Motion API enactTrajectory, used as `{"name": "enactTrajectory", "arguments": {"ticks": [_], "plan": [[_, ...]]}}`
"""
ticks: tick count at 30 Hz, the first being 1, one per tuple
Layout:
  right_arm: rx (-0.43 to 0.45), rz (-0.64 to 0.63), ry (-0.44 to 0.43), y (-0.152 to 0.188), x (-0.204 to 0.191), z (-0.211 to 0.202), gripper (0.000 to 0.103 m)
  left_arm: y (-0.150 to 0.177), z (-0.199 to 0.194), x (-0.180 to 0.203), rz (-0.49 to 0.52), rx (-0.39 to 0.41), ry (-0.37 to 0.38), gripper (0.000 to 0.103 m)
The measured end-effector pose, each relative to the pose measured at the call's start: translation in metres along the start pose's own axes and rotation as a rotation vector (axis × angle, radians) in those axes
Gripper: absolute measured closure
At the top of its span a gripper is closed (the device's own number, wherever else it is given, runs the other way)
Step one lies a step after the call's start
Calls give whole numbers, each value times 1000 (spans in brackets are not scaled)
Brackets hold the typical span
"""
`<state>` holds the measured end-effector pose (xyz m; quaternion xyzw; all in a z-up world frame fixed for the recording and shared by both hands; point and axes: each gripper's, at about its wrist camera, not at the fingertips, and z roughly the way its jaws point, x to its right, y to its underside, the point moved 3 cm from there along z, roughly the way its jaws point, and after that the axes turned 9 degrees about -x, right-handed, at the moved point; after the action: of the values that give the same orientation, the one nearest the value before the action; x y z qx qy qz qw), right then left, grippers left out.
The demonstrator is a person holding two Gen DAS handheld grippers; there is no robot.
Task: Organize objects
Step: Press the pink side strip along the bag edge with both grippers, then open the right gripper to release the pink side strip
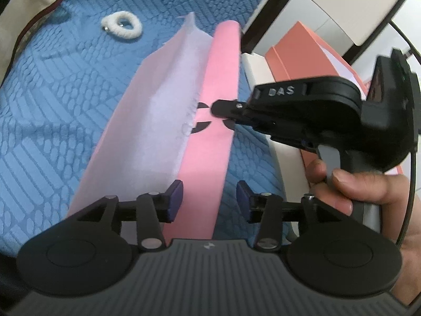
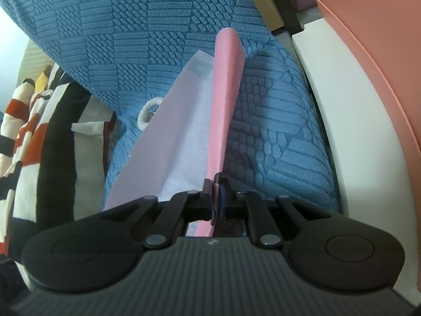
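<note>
The left gripper [image 1: 208, 197] has its jaws open astride the near end of the pink folder [image 1: 213, 121]. Farther along, the right gripper [image 2: 216, 197] pinches its edge; it runs lengthwise away over the blue bedspread [image 1: 52, 105].

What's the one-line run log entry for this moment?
right gripper: shut on flat pink cardboard box lid | left gripper: open around lid | surface: blue textured cloth

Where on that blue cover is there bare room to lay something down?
The blue cover lies bare left of the pink folder, below the white loop. A narrow bare strip runs between folder and white edge. It is crowded around the right gripper, shut on the folder.
</note>
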<state>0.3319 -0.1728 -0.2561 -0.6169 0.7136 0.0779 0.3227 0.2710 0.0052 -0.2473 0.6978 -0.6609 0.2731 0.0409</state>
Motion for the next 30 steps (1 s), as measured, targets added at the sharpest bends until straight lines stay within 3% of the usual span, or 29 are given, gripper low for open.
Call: {"name": "enactTrajectory", "arguments": {"ticks": [5,14,19,21,24,30], "plan": [[-6,6,5,2,2,0,94,3,6,10,59,1,-34,47],[-3,-23,53,11,1,-9,94,12,17,22,180,-7,-170,48],[8,-60,108,15,1,-17,94,18,17,28,248,3,-252,63],[13,-58,117,17,3,-20,94,19,16,29,264,13,-256,67],[25,-38,136,19,9,-26,94,22,14,33,280,22,-237,82],[59,-47,156,22,10,-38,91,17,10,23,178,3,-80,91]]}}
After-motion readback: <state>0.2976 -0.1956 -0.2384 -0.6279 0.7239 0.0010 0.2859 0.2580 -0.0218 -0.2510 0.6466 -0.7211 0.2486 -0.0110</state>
